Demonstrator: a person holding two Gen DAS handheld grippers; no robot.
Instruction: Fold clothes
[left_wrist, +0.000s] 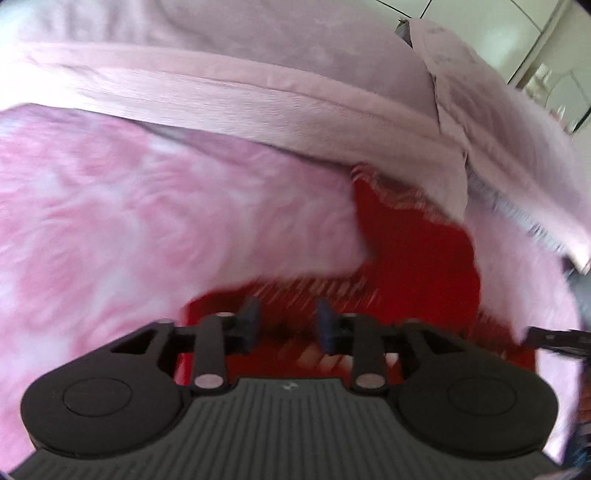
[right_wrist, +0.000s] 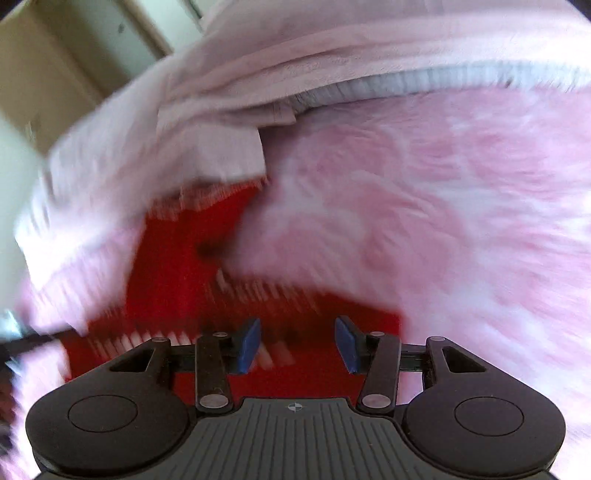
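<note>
A pale pink garment (left_wrist: 258, 92) lies folded across the top of the left wrist view, its grey ribbed edge (left_wrist: 517, 214) showing at the right. In the right wrist view the same pale pink garment (right_wrist: 332, 44) has a grey ribbed hem (right_wrist: 406, 83). My left gripper (left_wrist: 288, 325) is open over a red patterned cloth (left_wrist: 417, 258), with nothing between its blue pads. My right gripper (right_wrist: 298, 345) is also open and empty above the red cloth (right_wrist: 177, 266). Both views are blurred.
A fluffy pink-and-white blanket (left_wrist: 129, 221) fills the surface around the red cloth, and appears as the blanket (right_wrist: 461, 221) in the right wrist view. White cupboard doors (left_wrist: 535, 37) stand behind. Beige cupboards (right_wrist: 55, 55) are at the upper left. The other gripper's tip (left_wrist: 561, 338) pokes in at the right edge.
</note>
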